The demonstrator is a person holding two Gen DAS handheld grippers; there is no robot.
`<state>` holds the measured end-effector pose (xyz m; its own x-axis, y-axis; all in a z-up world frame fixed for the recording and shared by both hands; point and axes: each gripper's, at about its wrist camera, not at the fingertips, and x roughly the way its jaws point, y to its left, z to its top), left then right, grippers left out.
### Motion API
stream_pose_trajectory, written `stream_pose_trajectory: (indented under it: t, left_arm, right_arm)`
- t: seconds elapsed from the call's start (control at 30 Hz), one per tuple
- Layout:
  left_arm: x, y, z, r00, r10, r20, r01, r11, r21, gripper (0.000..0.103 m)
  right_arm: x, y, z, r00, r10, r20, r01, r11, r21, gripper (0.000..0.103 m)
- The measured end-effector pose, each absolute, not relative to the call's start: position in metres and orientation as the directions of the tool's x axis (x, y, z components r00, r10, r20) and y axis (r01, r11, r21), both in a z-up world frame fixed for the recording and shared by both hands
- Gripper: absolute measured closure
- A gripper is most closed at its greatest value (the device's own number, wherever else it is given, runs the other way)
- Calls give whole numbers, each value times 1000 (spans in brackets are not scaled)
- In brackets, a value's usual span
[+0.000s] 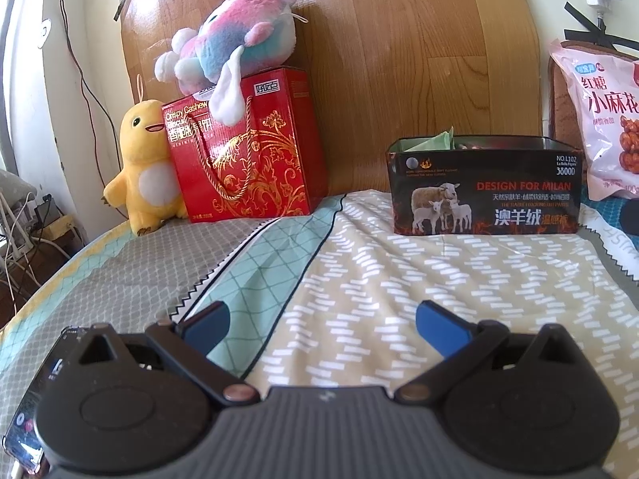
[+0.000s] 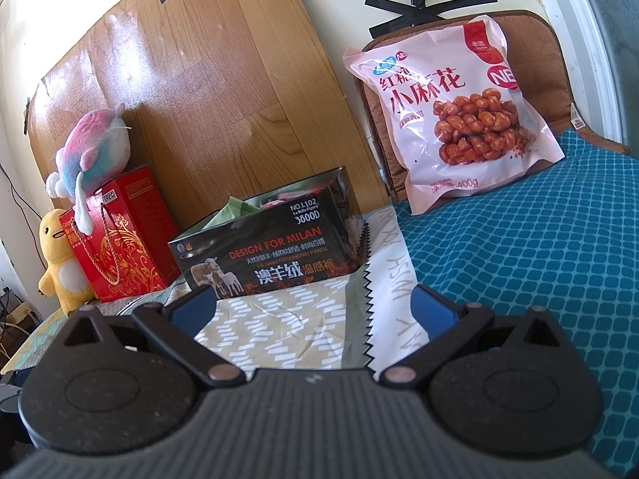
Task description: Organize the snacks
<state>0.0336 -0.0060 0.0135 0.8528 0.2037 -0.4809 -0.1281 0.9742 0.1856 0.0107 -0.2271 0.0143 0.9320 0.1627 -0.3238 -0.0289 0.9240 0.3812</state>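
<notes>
Reading "DESIGN FOR MILAN" on black tin (image 1: 485,191); pink bag (image 2: 451,115) "400g".

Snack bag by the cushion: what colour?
Pale pink snack bag with red lettering and a picture of brown twists; clearest in the right wrist view.

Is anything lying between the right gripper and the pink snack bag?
Nothing visible: only bare bedding lies between the open right gripper and the pink snack bag, which leans against a brown cushion.
</notes>
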Motion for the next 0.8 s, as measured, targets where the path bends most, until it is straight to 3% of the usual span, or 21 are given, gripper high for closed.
stream_pose_trajectory:
  t: [0.8]
  left_arm:
    - [38, -8, 9, 822, 251, -512, -163, 964, 212, 0]
  right_arm:
    - [10, -226, 14, 932, 161, -324, -27, 924, 381, 0]
